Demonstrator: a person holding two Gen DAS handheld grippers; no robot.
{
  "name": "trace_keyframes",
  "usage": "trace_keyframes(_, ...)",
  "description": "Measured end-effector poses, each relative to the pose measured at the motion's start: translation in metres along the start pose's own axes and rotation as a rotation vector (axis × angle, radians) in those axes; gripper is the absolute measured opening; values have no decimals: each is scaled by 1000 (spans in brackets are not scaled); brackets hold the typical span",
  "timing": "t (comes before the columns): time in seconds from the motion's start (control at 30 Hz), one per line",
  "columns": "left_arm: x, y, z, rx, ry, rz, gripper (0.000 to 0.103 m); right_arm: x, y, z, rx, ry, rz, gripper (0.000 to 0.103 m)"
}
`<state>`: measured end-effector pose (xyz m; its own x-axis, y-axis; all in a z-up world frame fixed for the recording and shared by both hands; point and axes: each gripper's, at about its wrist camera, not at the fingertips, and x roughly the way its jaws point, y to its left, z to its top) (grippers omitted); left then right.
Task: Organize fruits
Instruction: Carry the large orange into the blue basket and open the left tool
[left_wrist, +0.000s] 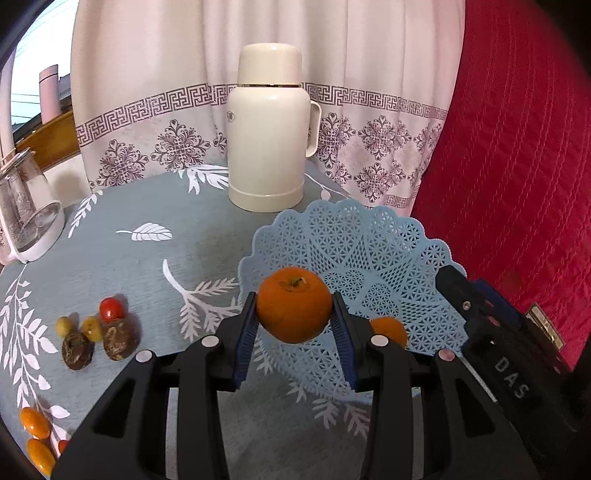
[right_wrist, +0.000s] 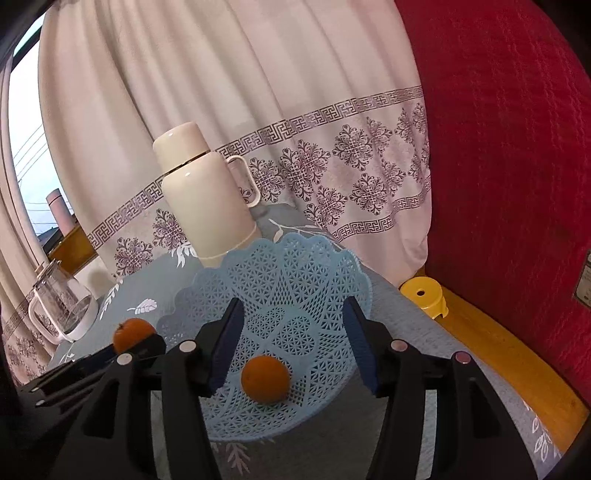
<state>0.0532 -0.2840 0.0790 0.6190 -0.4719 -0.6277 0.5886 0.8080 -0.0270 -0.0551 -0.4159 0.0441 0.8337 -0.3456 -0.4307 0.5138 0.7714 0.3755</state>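
The left gripper (left_wrist: 295, 314) holds an orange (left_wrist: 294, 304) clamped between its jaws above the near rim of a blue lattice basket (left_wrist: 369, 258) on the worktop (left_wrist: 147, 266). The right gripper (right_wrist: 291, 332) hangs over the basket, jaws apart, a second orange (right_wrist: 265, 378) lying loose below them.

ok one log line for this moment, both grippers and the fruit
left gripper: shut on orange, above basket rim | right gripper: open, empty | second orange: in basket | small fruits: on table
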Motion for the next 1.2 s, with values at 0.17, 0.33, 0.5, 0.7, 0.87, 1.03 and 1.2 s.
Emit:
trace_keyframes(0.17, 8, -1, -1, 3, 12, 1, 40, 0, -2, 1, 13, -3, -5, 56)
trace_keyframes(0.33, 11, 0, 0, -1, 15, 1, 40, 1, -1, 0, 4, 3, -8, 59)
trace_keyframes(0.5, 13, 0, 0, 1, 19, 6, 40, 0, -2, 0, -1, 1, -24, 62)
trace_keyframes(0.7, 18, 0, 1, 3, 23, 16, 40, -1, -3, 1, 0, -10, -37, 64)
trace_keyframes(0.87, 21, 0, 3, 3, 26, 21, 41, -1, -4, 1, 7, -12, -43, 66)
trace_keyframes(1.03, 17, 4, 4, -13, -8, 43, 73, -2, -5, 1, 9, -18, -45, 69)
trace_keyframes(1.2, 13, 9, 7, -25, -26, 69, 88, -3, -7, 2, 26, -28, -51, 77)
